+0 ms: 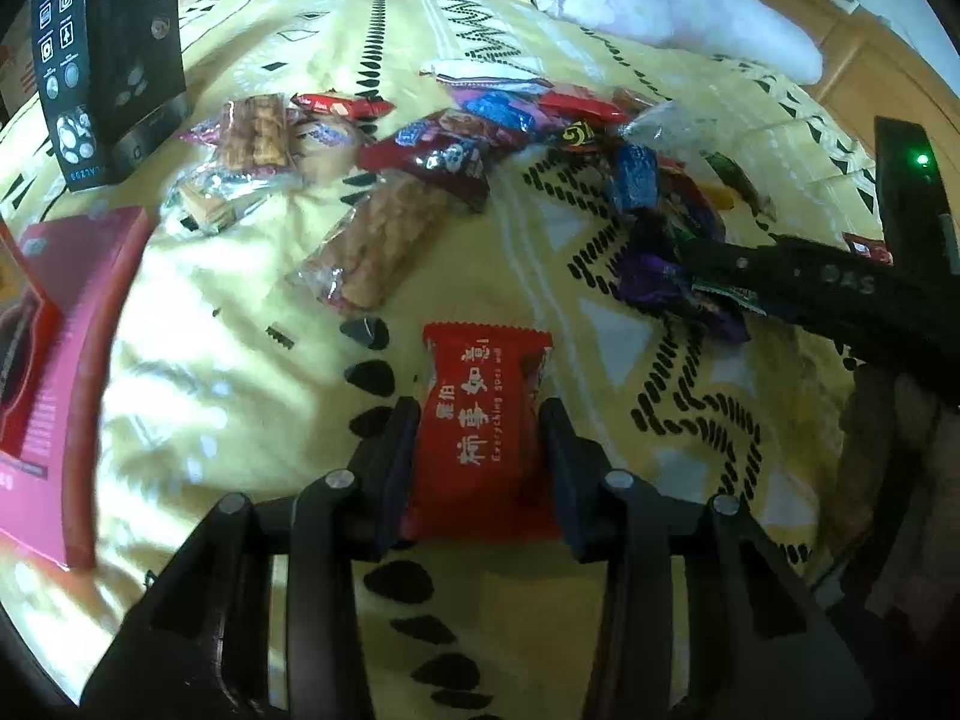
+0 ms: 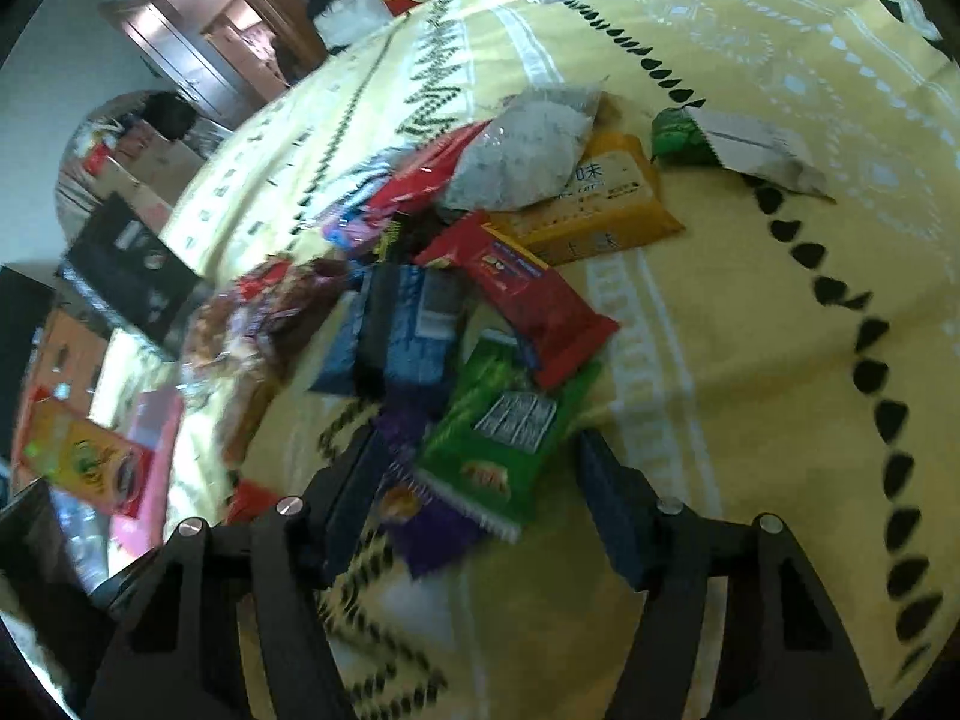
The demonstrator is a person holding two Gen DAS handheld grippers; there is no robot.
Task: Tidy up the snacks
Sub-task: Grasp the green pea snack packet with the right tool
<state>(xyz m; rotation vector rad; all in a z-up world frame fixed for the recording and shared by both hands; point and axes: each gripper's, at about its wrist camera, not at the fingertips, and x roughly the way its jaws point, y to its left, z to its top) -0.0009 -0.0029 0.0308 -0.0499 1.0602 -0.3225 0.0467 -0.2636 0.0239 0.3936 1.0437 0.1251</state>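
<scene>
Left tongs: your left gripper (image 1: 480, 432) is clamped on a red foil snack packet with white Chinese lettering (image 1: 483, 420); a finger presses each long side, and the packet sits at 6 o'clock in the left wrist view, above the yellow patterned bedspread (image 1: 240, 372).

Right tongs: your right gripper (image 2: 474, 492) has its fingers spread wide apart, holding nothing; a green foil snack bag with a white nutrition label (image 2: 510, 426) and a purple wrapper (image 2: 432, 522) lie between them on the bedspread at 6 o'clock in the right wrist view, untouched as far as you can see.

Just beyond the green bag: a long red packet (image 2: 528, 300) at 12 o'clock overlaps its top edge, and a blue packet (image 2: 396, 330) lies at 11 o'clock.

Main pile: a clear-wrapped bar of brown biscuits (image 1: 378, 240) lies at 11 o'clock from your held packet, with the heap of mixed wrapped snacks (image 1: 540, 126) at 12 o'clock behind it.

Far right view: an orange flat packet (image 2: 600, 210) sits under a clear bag of grey grains (image 2: 528, 150) at 12 o'clock.

Left edge: a pink cardboard box (image 1: 66, 360) at 9 o'clock, a black upright carton with white icons (image 1: 102, 60) at 10 o'clock.

Far end: a white pillow (image 1: 660, 0) at 1 o'clock.
</scene>
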